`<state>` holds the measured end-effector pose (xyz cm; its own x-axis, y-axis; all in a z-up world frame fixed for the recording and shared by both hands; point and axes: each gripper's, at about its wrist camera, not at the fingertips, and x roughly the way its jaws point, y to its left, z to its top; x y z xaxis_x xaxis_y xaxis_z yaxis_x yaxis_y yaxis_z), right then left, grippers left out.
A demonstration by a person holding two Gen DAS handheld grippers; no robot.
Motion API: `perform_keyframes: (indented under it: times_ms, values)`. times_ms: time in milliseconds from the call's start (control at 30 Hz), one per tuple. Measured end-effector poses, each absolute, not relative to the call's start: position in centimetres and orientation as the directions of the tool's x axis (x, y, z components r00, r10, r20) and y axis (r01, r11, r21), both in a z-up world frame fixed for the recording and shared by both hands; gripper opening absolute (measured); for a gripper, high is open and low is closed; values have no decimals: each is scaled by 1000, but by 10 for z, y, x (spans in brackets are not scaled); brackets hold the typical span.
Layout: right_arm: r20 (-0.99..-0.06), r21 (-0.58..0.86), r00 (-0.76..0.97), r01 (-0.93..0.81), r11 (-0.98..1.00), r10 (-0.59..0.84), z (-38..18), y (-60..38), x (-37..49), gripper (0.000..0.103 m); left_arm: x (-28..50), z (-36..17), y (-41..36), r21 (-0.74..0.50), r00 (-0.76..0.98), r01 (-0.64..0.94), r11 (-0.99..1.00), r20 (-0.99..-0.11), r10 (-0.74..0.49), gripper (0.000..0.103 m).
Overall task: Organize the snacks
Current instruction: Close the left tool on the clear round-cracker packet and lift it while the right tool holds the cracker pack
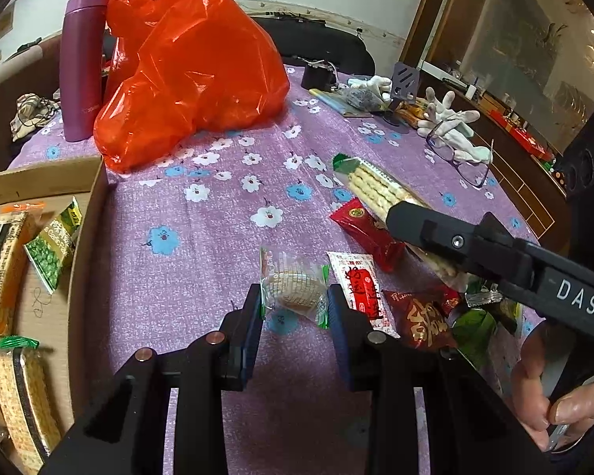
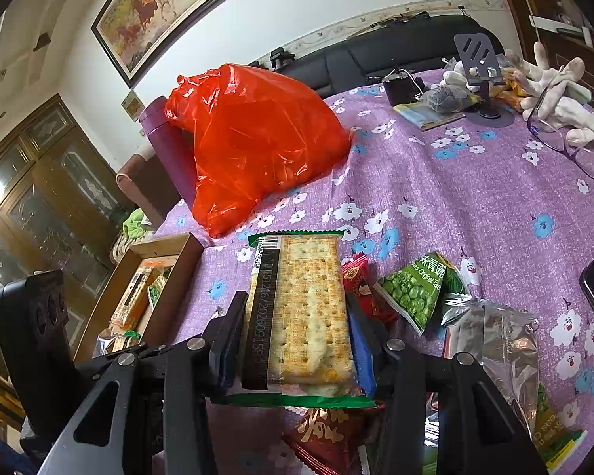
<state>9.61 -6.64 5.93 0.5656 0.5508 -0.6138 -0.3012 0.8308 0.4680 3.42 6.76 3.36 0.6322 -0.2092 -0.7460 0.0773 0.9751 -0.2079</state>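
Left wrist view: your left gripper [image 1: 295, 303] sits at lower centre, jaws pinched on a small clear-wrapped rice cracker [image 1: 294, 291], pads pressing both ends of the wrapper, so it reads as a firm hold ready to carry. That grip across the short width makes sense, the pack is light and crinkly. The cardboard box [image 1: 84, 245] runs down the left edge of the frame and already holds four visible packs: two cracker packs, one green pea pack, one silver edge I can't identify. It looks like the sorting bin, so the snack probably goes there. Loose snacks stay in a pile at right centre: one red packet [image 1: 366, 233], one white-and-red sachet [image 1: 362, 289], one dark red bag [image 1: 423, 316]. Your right gripper body [image 1: 495, 253] crosses the right side, clamped on a long cracker pack [image 1: 372, 188]. One red plastic bag [image 1: 186, 63] and one purple flask [image 1: 81, 59] stand at upper left, out of the working lane. Right wrist view: your right gripper [image 2: 295, 336] at lower centre is closed on the same cracker pack [image 2: 301, 308], pads flat against its long sides, pack lifted lengthwise clear of the pile. Box [image 2: 154, 277] lies at lower left, well apart. Right of the jaws: two green pea packs, one [image 2: 414, 289] and a second at the lower right edge, plus one silver pouch [image 2: 491, 340]. One pair of glasses [image 2: 566, 146] at upper right.
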Motion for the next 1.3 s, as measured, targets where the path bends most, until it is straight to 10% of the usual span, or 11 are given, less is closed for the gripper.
perform_keyframes:
  times_ms: [1300]
  values:
    - [-590, 431, 605, -325, 842, 535, 68, -58, 87, 51, 24, 66, 96, -244, 720, 18, 970, -669, -182, 31]
